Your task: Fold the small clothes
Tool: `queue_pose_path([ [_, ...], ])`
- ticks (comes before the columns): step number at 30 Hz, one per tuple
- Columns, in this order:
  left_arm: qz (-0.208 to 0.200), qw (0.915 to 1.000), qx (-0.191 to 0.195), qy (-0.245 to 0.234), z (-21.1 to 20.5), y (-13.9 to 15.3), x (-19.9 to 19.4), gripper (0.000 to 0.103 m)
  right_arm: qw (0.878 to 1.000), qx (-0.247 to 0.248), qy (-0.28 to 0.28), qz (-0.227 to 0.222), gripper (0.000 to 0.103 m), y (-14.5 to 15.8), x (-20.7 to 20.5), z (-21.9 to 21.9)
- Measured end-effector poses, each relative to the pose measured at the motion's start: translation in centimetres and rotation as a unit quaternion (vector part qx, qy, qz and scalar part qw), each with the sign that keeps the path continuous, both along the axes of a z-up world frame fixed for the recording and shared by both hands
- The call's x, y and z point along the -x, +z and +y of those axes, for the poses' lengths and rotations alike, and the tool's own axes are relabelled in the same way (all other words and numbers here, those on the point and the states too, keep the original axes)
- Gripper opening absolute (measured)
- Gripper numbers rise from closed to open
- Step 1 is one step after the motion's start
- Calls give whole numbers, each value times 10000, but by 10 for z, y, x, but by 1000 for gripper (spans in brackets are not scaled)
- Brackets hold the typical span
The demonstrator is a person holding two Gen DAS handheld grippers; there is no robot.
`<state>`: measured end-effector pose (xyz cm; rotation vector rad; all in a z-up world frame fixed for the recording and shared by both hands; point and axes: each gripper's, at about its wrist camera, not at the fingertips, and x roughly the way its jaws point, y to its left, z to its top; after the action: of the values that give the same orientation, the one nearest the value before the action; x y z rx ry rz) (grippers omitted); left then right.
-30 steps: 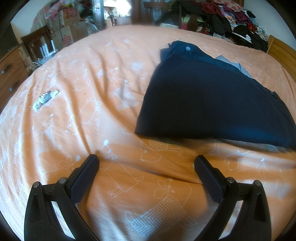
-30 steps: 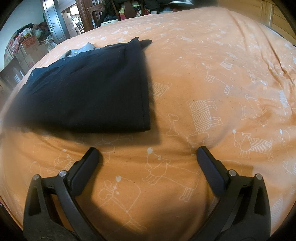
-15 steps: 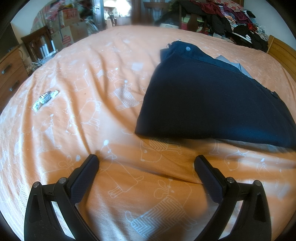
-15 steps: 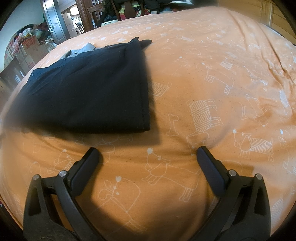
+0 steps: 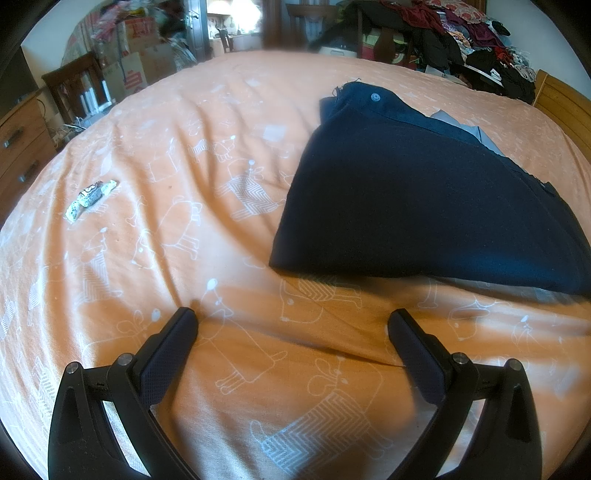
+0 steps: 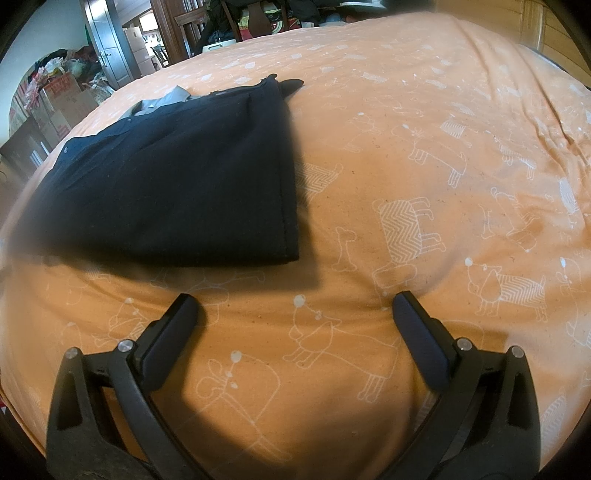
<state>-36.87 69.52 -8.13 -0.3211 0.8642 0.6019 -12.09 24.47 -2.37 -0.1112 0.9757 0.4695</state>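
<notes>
Ahead and to the left of the left gripper (image 5: 291, 325) lay a small crinkled wrapper (image 5: 90, 197), white with dark print, on the bed sheet (image 5: 207, 155), an orange cotton with white outline drawings of dogs and bones, softly creased. The gripper's black fingers (image 5: 168, 352), matte with a fine dotted pad texture, stood spread wide and released, holding nothing, low over the sheet. Ahead and to its right rested the folded garment (image 5: 406, 199), a dark navy woven cloth with a smooth, flat top, a round button near its far corner and a strip of pale grey lining showing along the far edge; its near fold ended just short of the fingertips. Beyond the bed were a wooden dresser (image 5: 18, 144) at far left, cardboard boxes (image 5: 133, 66), and a heap of clothes (image 5: 461, 33) at far right. From the right gripper (image 6: 295, 306), the same garment (image 6: 166, 177) lay ahead and to the left, its hemmed side edge running straight away, its near corner close to the left fingertip. This gripper too was spread and empty above the sheet (image 6: 424, 129), with a doorway (image 6: 110, 44) far ahead on the left and a wooden bed frame (image 6: 532, 26) far right. Compared with a second before, nothing had shifted: both grippers and the garment kept their places.
</notes>
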Motion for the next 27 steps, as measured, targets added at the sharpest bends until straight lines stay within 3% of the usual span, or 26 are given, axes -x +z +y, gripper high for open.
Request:
queue_pose_path([
  [27,11,10000,-17,8,2,0,-2,103,10000,-73,-20,41,103,2,6,36],
])
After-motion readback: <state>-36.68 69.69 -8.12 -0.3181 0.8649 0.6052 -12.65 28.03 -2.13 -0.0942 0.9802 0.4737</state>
